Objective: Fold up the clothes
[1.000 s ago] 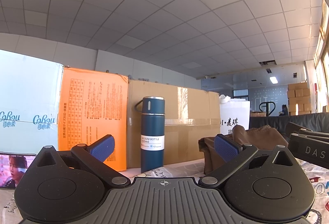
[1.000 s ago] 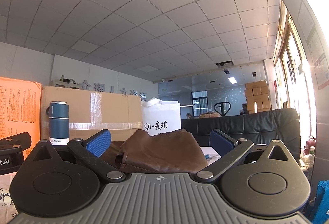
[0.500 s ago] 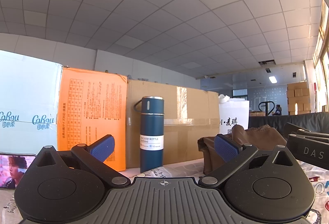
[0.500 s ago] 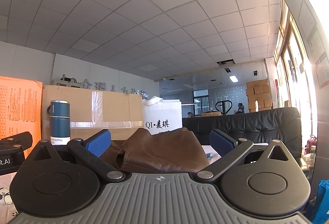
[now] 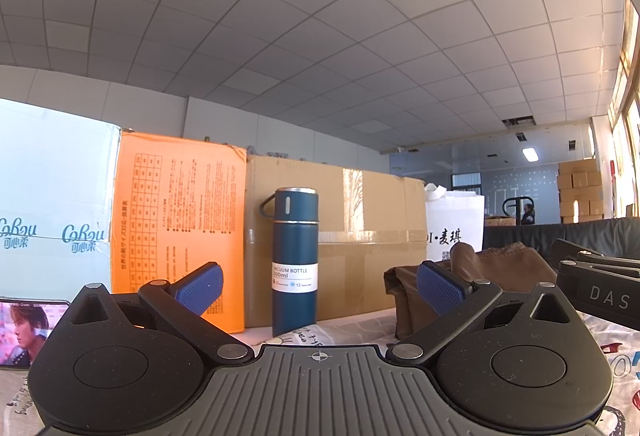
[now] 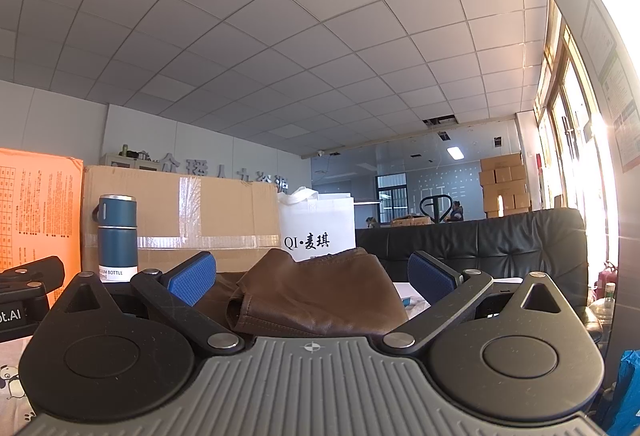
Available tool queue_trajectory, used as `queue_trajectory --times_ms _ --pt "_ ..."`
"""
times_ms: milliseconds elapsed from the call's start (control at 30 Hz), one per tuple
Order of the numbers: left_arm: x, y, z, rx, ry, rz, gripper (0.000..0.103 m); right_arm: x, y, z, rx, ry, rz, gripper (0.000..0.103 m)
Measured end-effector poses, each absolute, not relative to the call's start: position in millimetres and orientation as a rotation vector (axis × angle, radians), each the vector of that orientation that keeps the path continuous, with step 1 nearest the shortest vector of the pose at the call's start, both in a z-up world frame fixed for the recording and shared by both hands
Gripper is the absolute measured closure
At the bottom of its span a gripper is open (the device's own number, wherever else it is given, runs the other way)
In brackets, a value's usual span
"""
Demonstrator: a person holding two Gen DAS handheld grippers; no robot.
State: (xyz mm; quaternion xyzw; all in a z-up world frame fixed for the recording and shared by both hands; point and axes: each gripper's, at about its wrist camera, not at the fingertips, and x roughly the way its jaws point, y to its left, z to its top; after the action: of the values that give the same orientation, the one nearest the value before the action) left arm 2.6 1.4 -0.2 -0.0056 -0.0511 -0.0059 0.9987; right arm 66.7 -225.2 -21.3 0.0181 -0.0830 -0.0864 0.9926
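Phone (image 5: pixel 24 330) (left view only), brown garment (image 6: pixel 316 292)

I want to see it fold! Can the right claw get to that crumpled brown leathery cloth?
Probably yes. The right claw is open, and the crumpled brown leathery cloth lies straight ahead between its blue pads, with nothing in between.

Blue vacuum bottle (image 5: pixel 295 264) upright before cardboard box (image 5: pixel 360 232); orange box (image 5: pixel 176 224) beside.

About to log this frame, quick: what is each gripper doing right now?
Left gripper: open, holding nothing; blue bottle stands ahead.
Right gripper: open, holding nothing; brown garment lies ahead between its fingers.
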Motion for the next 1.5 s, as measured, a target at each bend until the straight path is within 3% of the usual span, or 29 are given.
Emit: queue_trajectory --times_ms 1500 --pt "1.2 -1.1 0.2 0.001 -0.096 -0.031 0.0 59.2 -227.2 -20.5 0.059 -0.208 -0.139 0.0"
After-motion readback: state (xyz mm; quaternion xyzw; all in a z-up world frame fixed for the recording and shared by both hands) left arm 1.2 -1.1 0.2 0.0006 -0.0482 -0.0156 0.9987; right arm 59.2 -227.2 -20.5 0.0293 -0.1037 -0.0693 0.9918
